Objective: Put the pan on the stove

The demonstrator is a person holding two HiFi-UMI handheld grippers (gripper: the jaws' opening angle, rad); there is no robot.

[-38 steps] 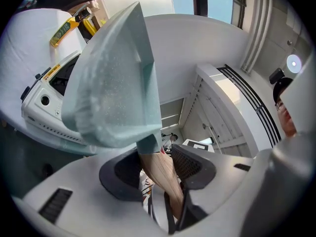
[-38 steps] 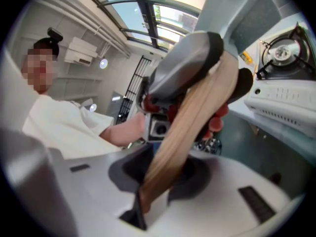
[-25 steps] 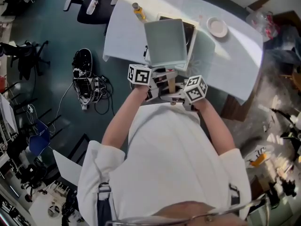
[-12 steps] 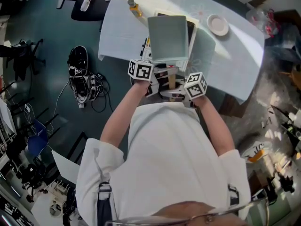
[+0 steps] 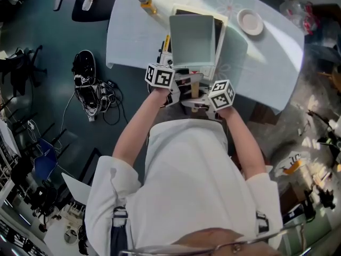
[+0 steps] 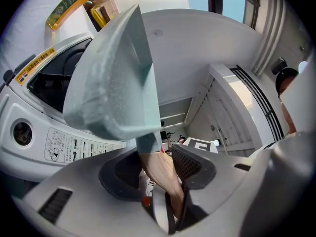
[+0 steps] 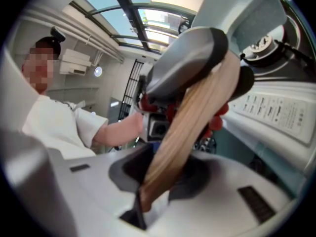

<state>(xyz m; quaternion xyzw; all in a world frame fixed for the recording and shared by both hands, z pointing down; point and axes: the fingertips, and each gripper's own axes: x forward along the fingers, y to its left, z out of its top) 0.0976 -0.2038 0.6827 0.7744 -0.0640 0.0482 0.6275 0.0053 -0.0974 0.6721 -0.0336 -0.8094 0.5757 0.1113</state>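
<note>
White table (image 5: pixel 133 41) with stove (image 6: pixel 49 117); stiff, likely front-heavy pan (image 5: pixel 192 39) above it, handle (image 5: pixel 195 85) clamped by left gripper (image 6: pixel 160 167) and right gripper (image 7: pixel 182 132).

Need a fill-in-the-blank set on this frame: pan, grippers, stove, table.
The pale green square pan has a ___ handle.
The left gripper and the right gripper are both shut on that ___.
The pan is over the white portable ___ on the white table.
In the head view, the small round white plate lies to the pan's ___.
Missing words: wooden; handle; stove; right.
</note>
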